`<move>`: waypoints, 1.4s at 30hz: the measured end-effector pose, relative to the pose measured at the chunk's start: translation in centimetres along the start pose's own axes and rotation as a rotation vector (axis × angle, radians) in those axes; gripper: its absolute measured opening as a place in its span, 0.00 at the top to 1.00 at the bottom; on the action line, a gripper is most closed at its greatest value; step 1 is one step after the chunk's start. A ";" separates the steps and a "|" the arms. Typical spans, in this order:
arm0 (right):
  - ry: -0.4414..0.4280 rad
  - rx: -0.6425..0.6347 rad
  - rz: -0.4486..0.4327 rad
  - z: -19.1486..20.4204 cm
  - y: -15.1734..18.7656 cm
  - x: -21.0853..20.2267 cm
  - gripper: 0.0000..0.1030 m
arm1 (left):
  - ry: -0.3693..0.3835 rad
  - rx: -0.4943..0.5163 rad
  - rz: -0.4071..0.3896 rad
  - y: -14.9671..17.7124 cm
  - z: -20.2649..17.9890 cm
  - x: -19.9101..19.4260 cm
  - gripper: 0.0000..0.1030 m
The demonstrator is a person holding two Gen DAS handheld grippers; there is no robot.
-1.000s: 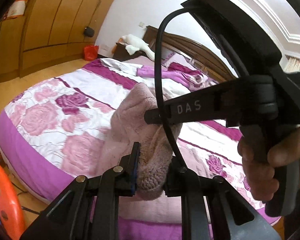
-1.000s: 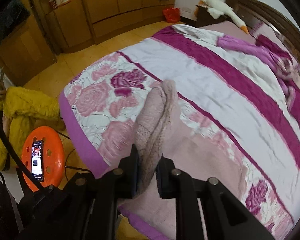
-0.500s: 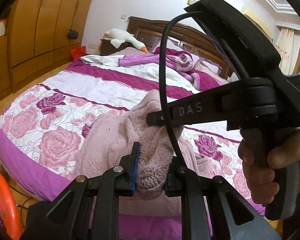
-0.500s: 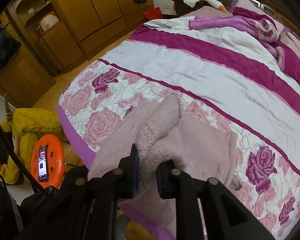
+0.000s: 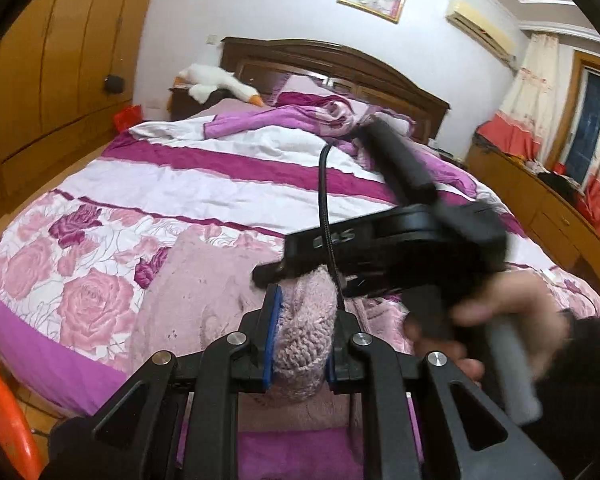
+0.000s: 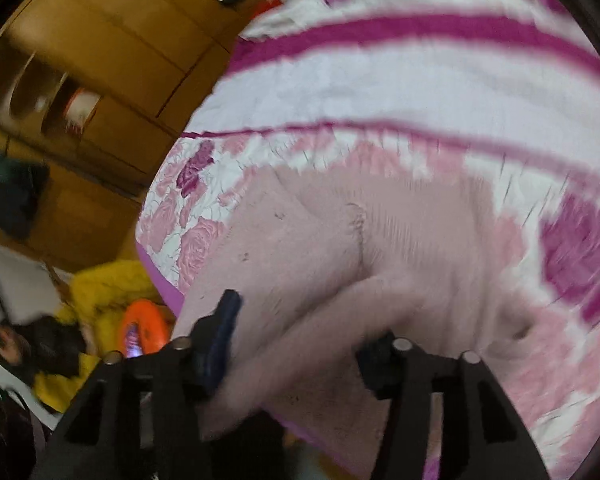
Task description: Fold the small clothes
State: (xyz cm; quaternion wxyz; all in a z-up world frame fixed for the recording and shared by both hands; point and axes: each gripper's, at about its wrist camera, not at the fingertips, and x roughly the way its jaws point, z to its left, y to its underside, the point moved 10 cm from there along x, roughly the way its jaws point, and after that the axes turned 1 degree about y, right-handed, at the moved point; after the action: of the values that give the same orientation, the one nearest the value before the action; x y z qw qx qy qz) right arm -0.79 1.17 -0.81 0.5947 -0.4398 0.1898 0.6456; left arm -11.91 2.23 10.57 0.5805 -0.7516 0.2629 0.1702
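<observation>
A pale pink knitted sweater lies spread on the near edge of the bed. My left gripper is shut on a bunched knitted part of it, held just above the bed. My right gripper shows in the left wrist view, blurred, right beside the left one. In the right wrist view, the right gripper stands wide open with a fold of the pink sweater loose between its fingers. That view is motion-blurred.
The bed has a pink rose and purple-striped cover, with a rumpled purple quilt and a plush goose at its head. Wooden wardrobes line the left wall. An orange stool and a person in yellow are beside the bed.
My right gripper has opened and let go of the sweater. Both grippers have come down toward the bed, and the sweater now lies flatter on it. The right one is moving fast.
</observation>
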 end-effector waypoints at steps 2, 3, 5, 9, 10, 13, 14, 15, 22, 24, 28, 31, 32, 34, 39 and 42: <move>-0.061 0.068 0.037 -1.1 0.4 1.9 0.44 | 0.011 0.019 0.015 0.4 -0.1 -0.1 1.00; -0.063 0.097 0.045 -1.9 0.4 2.9 0.44 | 0.009 0.027 0.024 0.6 0.0 -0.1 1.00; -0.054 0.135 0.042 -3.3 0.3 4.1 0.45 | 0.005 0.051 0.041 1.4 -0.1 -0.2 1.00; -0.074 0.155 0.012 -4.3 -0.8 4.6 0.76 | 0.015 0.126 0.077 3.6 -1.4 0.3 1.00; -0.058 0.111 0.000 -4.0 -1.2 4.2 0.77 | 0.023 0.148 0.088 4.3 -1.9 0.6 1.00; -0.009 -0.012 -0.040 -3.0 -2.7 2.6 0.82 | 0.040 0.197 0.110 5.8 -3.3 2.0 1.00; 0.008 -0.060 -0.055 -2.5 -3.3 1.9 0.82 | 0.041 0.198 0.114 6.0 -3.5 2.3 1.00; 0.024 -0.098 -0.062 -2.0 -3.8 1.4 0.83 | 0.044 0.194 0.120 6.3 -3.7 2.8 1.00; 0.172 -0.263 -0.044 -3.1 -4.4 0.2 0.85 | 0.102 0.198 0.131 7.2 -5.6 4.3 1.00; 0.174 -0.248 -0.039 -4.2 -4.4 0.0 0.84 | 0.127 0.196 0.133 7.5 -6.2 4.5 1.00; 0.134 -0.171 -0.040 -6.2 -4.4 -0.4 0.83 | 0.145 0.180 0.147 7.7 -6.6 4.9 1.00; 0.137 -0.147 -0.046 -7.6 -4.2 -0.7 0.81 | 0.156 0.179 0.159 7.6 -6.9 5.3 1.00; 0.145 -0.141 -0.046 -8.1 -4.2 -0.8 0.81 | 0.154 0.187 0.161 7.7 -7.1 5.3 1.00; 0.152 -0.129 -0.047 -8.8 -4.2 -0.9 0.80 | 0.143 0.220 0.166 8.0 -7.6 5.5 1.00; 0.187 -0.095 -0.106 -10.6 -4.8 -1.7 0.61 | 0.112 0.244 0.200 9.4 -7.8 6.7 1.00; 0.211 -0.064 -0.162 -11.6 -5.5 -2.7 0.48 | 0.109 0.254 0.231 10.4 -7.7 7.5 1.00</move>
State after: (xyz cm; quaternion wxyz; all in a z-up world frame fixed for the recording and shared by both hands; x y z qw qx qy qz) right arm 8.13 -8.18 -3.40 0.6072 -0.5380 0.1946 0.5514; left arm -12.43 -8.60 0.23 0.6325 -0.6450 0.3978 0.1603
